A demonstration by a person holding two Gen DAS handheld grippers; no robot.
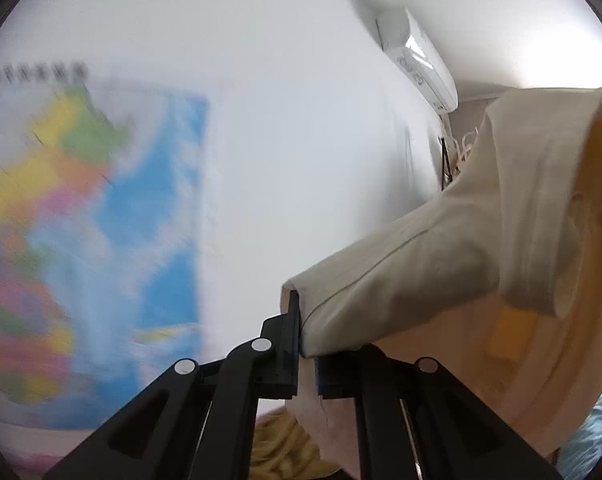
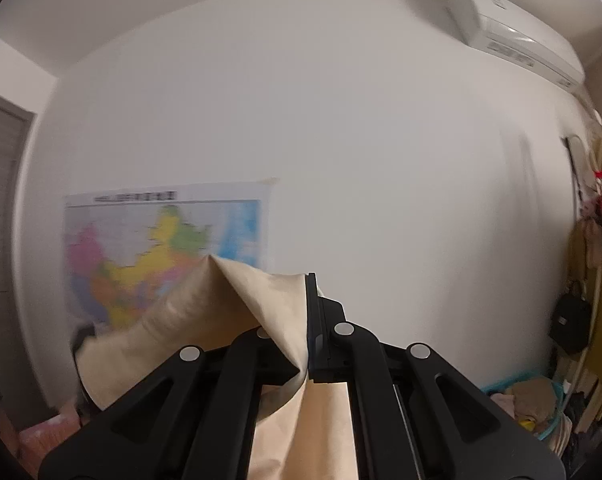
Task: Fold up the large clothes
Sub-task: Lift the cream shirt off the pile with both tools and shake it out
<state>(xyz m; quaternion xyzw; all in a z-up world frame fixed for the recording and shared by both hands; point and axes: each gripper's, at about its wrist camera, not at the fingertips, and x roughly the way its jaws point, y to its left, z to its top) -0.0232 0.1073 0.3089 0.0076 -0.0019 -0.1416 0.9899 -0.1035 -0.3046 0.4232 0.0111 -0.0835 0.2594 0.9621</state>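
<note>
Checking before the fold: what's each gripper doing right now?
Left gripper: shut on the beige garment.
Right gripper: shut on the same beige garment.

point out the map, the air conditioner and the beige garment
map [image 2: 141,248], right wrist view, its coloured middle
air conditioner [image 2: 517,36], right wrist view, its front panel
garment [image 1: 413,280], left wrist view, the fabric beside the seam

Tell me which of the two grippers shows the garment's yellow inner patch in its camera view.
The left gripper: beside the beige garment it clamps, a yellow patch shows; the right gripper's view has plain beige only.
</note>
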